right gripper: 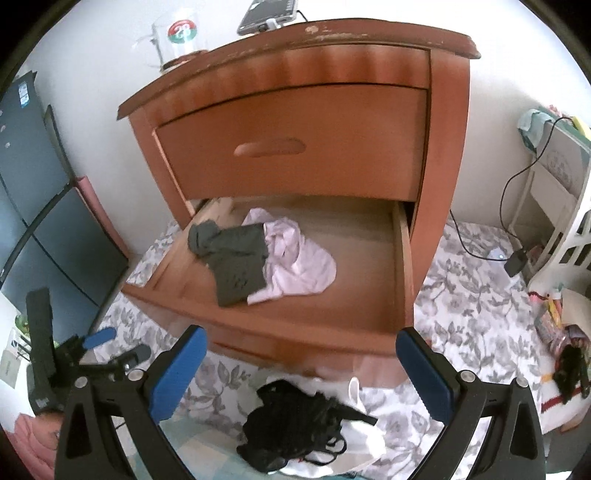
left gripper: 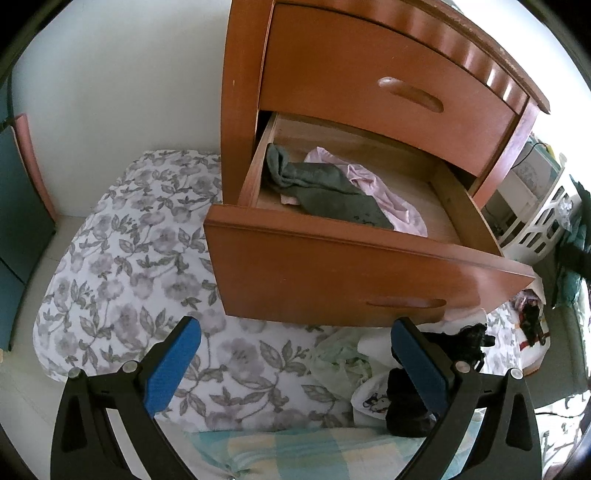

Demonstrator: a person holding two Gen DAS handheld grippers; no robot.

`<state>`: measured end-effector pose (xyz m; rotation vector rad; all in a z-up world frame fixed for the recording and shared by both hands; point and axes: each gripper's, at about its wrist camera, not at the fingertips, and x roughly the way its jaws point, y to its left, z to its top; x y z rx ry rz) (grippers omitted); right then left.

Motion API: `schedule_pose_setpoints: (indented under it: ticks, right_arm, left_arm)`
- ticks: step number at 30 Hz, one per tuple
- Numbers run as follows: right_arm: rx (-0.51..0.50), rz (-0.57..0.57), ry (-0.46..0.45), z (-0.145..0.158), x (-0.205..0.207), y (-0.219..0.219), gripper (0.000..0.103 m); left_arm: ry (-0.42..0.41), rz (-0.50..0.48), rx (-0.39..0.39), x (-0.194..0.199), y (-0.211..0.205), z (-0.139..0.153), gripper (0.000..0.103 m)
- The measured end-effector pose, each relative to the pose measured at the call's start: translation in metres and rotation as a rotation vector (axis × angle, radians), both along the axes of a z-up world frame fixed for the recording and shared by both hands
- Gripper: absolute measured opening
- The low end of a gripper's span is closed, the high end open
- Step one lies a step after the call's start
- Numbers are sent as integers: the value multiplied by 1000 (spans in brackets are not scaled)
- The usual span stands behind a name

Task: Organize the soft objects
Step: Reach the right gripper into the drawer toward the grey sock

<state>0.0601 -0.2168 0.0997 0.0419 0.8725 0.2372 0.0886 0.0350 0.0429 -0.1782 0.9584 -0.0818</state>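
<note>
A wooden nightstand's lower drawer (left gripper: 332, 266) (right gripper: 295, 332) stands pulled open. Inside lie a grey-green garment (left gripper: 325, 188) (right gripper: 232, 258) and a pale pink garment (left gripper: 384, 192) (right gripper: 295, 266). On the floral bedding in front lies a pile of soft items: a black lacy garment (right gripper: 295, 424) (left gripper: 465, 343), white cloth (right gripper: 369, 439) and pale green cloth (left gripper: 340, 362). My left gripper (left gripper: 295, 365) is open and empty, low in front of the drawer. My right gripper (right gripper: 303, 373) is open and empty, above the black garment.
The upper drawer (left gripper: 388, 85) (right gripper: 295, 144) is closed. A cup (right gripper: 177, 37) and a device (right gripper: 269, 14) sit on the nightstand top. A white basket (left gripper: 543, 221) and a cable (right gripper: 480, 251) are at the right. A dark cabinet (right gripper: 44, 206) stands left.
</note>
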Motion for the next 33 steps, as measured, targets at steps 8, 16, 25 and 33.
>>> schedule_pose_setpoints:
  ticks: [8,16,25,33]
  right_arm:
    - [-14,43,11,0,34,8,103]
    - [-39,114,50,-12,70,33,103]
    - [-72,164,105,-26,114,62,103]
    - [-103,192,162,-45,141,79,103]
  left_arm:
    - [-6,4,-12,7,4,-9,102]
    - [-10,-4,-33,13,8,-17,102]
    - [-14,-15,-60,19,11,-26,102]
    - [-14,-15,-78,22,16,-33,102]
